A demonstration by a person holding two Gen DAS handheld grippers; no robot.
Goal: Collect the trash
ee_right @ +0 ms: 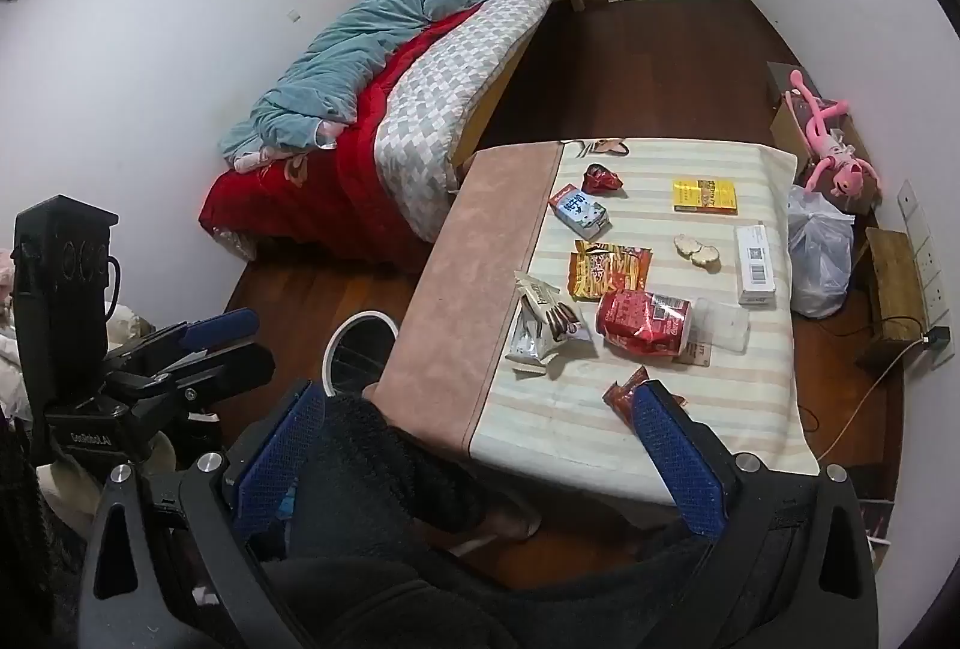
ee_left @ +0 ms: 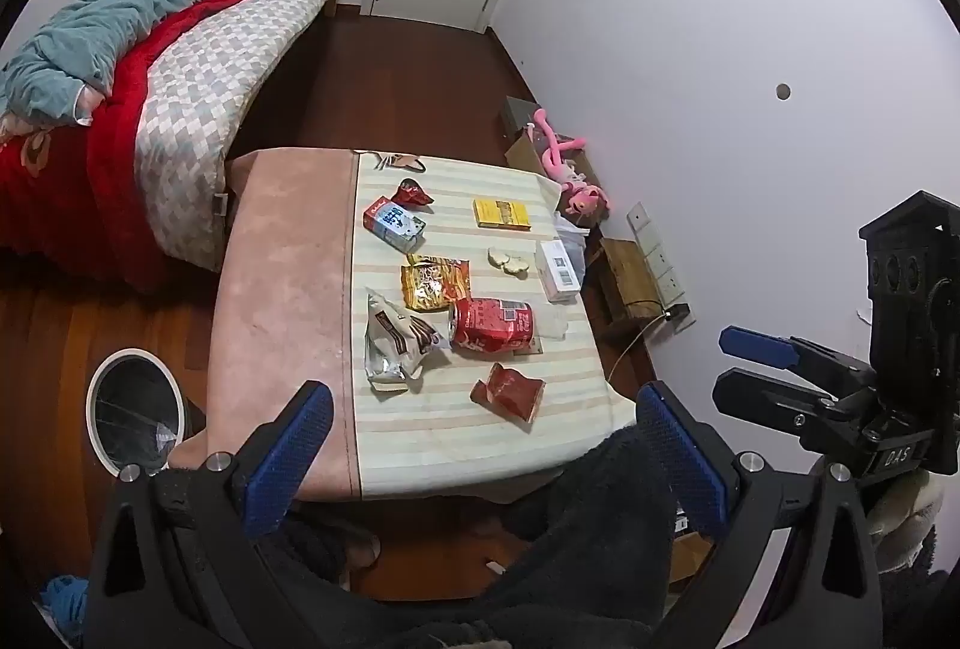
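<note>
Collection looks not yet begun; left gripper [ee_left: 474, 445] and right gripper [ee_right: 480, 445] hover with jaws wide apart, empty, short of the tabletop's [ee_left: 282, 253] near edge. Trash lies along its striped half: red can [ee_left: 491, 323] mid-table, crumpled red wrapper [ee_left: 509, 389] nearest; next, I judge, reach that wrapper, then carry it to the bin [ee_left: 133, 409] off the left near corner.

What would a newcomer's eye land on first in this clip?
Probably the crushed red can lying on its side mid-table among scattered snack wrappers, on the striped cloth. Next, the red-and-teal bedding behind the table, and the white-rimmed bin on the floor left of it. Both grippers hang open, empty.
</note>
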